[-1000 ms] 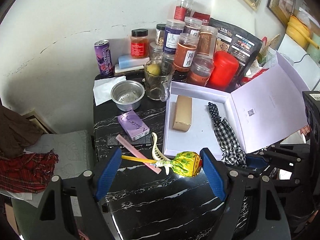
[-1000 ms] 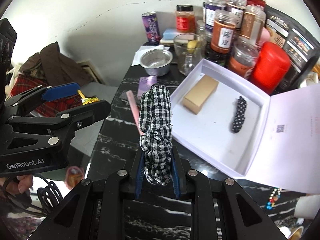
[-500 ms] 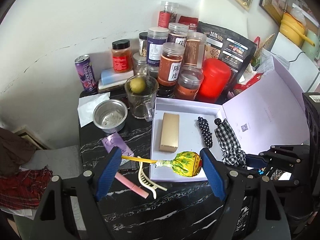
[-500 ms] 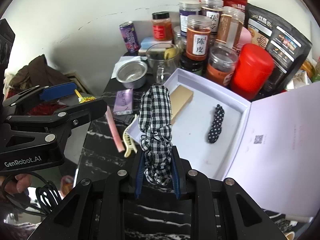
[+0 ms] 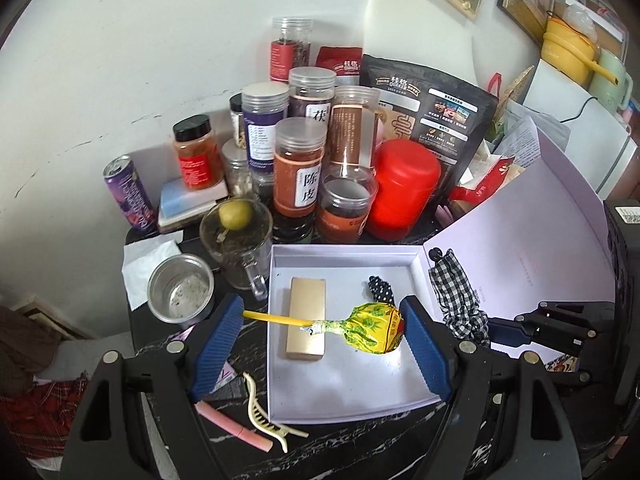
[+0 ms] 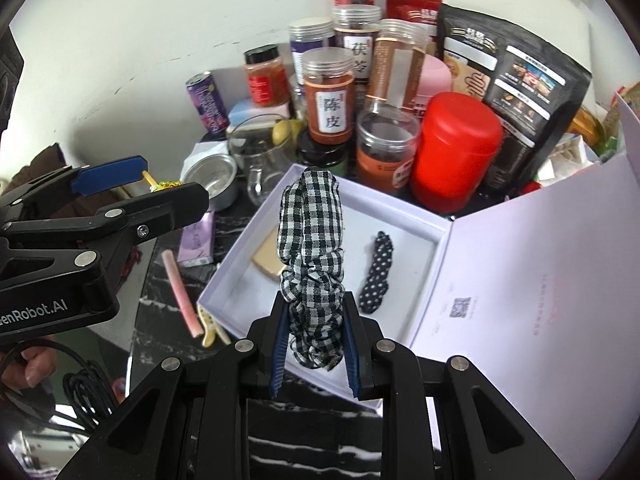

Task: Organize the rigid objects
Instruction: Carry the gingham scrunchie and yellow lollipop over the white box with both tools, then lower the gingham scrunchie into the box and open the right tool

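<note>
Readable text on jars, pouch and claw

Jar (image 6: 329,98) label reads "陳皮"; another jar (image 6: 357,38) "茯苓"; black pouch (image 5: 430,106) "QUAKER"; left claw (image 6: 86,196) body "GenRobot.AI".

Yellow lollipop (image 5: 372,330), blk/wht check scrunchie (image 6: 314,264), red jar (image 5: 404,188)

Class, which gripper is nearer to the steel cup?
Left. The left gripper hovers beside the steel cup; the right gripper sits across the open box.
</note>
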Motion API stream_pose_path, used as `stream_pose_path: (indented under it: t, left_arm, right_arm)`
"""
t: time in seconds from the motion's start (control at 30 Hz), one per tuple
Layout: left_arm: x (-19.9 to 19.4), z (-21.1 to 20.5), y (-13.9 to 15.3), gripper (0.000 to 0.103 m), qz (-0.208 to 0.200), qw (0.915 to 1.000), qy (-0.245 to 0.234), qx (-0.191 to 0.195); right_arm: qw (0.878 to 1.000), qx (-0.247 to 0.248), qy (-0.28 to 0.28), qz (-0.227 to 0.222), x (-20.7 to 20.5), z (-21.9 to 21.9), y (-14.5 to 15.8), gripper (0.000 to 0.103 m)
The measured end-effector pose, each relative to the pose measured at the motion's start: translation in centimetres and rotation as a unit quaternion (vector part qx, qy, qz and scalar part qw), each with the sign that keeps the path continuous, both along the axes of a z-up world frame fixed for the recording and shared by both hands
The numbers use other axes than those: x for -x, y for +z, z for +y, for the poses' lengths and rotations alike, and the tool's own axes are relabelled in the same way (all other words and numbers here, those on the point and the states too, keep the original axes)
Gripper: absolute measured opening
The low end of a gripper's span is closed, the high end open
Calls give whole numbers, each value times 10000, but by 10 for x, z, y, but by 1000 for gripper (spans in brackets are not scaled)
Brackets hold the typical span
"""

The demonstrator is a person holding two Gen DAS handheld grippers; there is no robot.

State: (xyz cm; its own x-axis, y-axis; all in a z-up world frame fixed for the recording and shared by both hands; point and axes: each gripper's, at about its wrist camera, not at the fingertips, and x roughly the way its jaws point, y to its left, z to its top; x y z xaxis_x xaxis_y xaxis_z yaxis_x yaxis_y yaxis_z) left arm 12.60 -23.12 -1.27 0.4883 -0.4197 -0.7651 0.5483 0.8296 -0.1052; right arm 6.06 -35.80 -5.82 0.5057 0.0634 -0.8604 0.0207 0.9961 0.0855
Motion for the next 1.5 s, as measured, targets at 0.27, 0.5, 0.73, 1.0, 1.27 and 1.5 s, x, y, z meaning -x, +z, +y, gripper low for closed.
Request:
stream_pose_path:
  t: [0.27, 0.5, 0.73, 1.0, 1.27, 1.5]
  left_arm:
    - [-18, -23, -5, 80, 50, 9999, -106, 6]
    - [-32, -34, -25, 80, 262, 9995, -142, -39]
    - [-42, -38, -55, 80, 542, 9984, -123, -97]
    - [-41, -36, -82, 80, 729, 9969, -198, -237]
    - [-43, -41, -102, 80, 793, 9957, -350, -318]
    - [-52, -47, -117, 80, 774, 9954, -394, -417]
  right_arm:
    - [9997, -2, -254, -71, -12, -24, 2, 24]
    - [9989, -53, -463, -38, -25, -38, -8, 24]
    - [9977, -161, -653, 109, -32, -44, -33, 24]
    - [9970, -176, -656, 370, -35, -42, -59, 24]
    - [9939, -401, -658, 788, -32, -37, -88, 24]
    - [9924, -403, -713, 924, -36, -39, -105, 24]
